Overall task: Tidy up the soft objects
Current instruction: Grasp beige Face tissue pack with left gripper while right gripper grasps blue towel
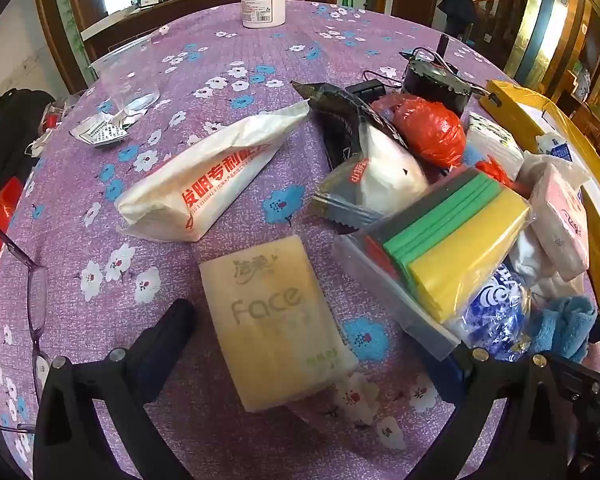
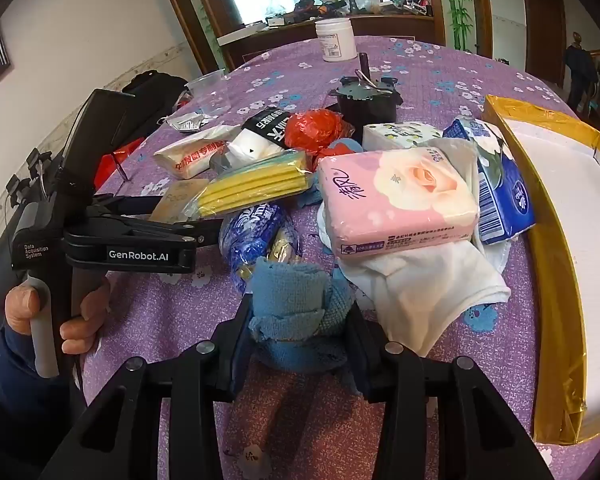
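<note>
**Blue Towel Pinched While Tissue Pack Waited Between Wide Jaws**

The round table (image 1: 228, 52), under its purple flowered cloth, carried nearly everything, and the soft goods lay heaped toward the gold-edged box (image 2: 556, 240) at its far right side, likely the place meant to receive them. That box showed a bare white floor in the right wrist view; the left wrist view caught only a strip of its yellow rim.

Next in size, the pink tissue pack (image 2: 400, 196) rested on a white cloth (image 2: 424, 292), with the sponge pack (image 1: 456, 240) leaning on the heap beside it. The yellow tissue pack (image 1: 276, 324) lay flat and apart from the pile, printed face up, only partly visible from the right wrist camera behind the sponges.

The left gripper (image 1: 308, 344) pointed steeply down with its jaws spread as far as they go, one finger on either side of that yellow pack and neither pressing it, seemingly lined up for a grab. The person's hand (image 2: 56, 312) on its handle appeared only in the right wrist view.

The right gripper (image 2: 296, 328) had its jaws clamped on the rolled blue towel (image 2: 292, 300), bunched between the pads, at the near edge of the pile. From the left wrist view the towel showed only as a blue corner, the grip itself unseen.
</note>
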